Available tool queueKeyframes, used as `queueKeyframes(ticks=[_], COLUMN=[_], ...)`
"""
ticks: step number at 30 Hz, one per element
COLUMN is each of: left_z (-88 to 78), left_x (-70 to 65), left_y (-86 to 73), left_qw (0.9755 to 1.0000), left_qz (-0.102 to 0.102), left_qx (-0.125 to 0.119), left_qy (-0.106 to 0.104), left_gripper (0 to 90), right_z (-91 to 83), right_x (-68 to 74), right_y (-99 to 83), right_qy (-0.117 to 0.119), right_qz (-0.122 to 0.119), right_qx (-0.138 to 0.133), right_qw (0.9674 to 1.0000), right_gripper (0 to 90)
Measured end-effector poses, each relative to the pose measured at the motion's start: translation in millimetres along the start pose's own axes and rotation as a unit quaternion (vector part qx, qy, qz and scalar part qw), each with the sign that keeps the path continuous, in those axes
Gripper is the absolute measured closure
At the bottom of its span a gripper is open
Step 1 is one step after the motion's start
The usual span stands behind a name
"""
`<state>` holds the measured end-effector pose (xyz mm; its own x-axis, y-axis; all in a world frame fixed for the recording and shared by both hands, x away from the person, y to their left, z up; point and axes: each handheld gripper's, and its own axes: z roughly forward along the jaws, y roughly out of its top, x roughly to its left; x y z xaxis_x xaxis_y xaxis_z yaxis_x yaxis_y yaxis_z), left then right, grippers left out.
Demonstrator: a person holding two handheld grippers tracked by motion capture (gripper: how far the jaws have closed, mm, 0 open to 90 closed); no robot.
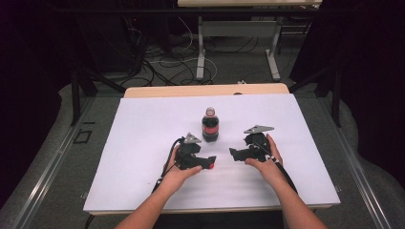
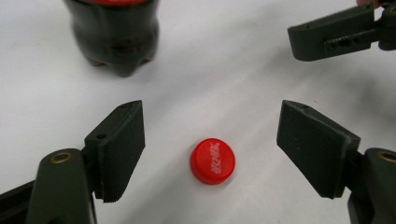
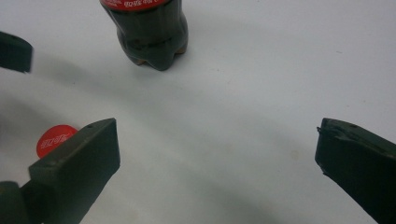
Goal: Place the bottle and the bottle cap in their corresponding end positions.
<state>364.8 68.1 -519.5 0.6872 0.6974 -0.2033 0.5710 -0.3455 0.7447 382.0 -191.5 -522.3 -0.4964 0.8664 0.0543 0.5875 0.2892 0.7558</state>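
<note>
The left gripper (image 1: 210, 161) has its jaws spread apart with nothing clamped. In the left gripper view a red cap (image 2: 213, 160) lies flat on the white table (image 1: 143, 143) between the pads (image 2: 122, 149), touching neither. Just beyond and between the two grippers, a dark cola bottle (image 1: 210, 125) stands upright, its neck bare. The right gripper (image 1: 232, 153) points toward the left one, jaws spread wide and empty. Nothing stands between the cap and the bottle.
</note>
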Motion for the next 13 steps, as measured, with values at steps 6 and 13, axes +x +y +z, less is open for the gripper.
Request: queueKeyframes(ticks=[6, 13], left_z=[-33.3, -63.1], left_x=[21.0, 50.1], left_y=[1.6, -6.2], left_qw=[0.9994, 0.9975], left_qz=[0.000, -0.031], left_qx=[-0.030, -0.045], left_qy=[0.015, 0.045], left_gripper=[21.4, 15.3], right_z=[-6.6, -14.8], right_x=[-2.5, -6.8], right_y=[-3.1, -8.9], right_qy=[0.000, 0.003], right_qz=[0.006, 0.006], right_qx=[-0.002, -0.006], right_qw=[1.0000, 1.0000], right_gripper=[0.0, 0.0])
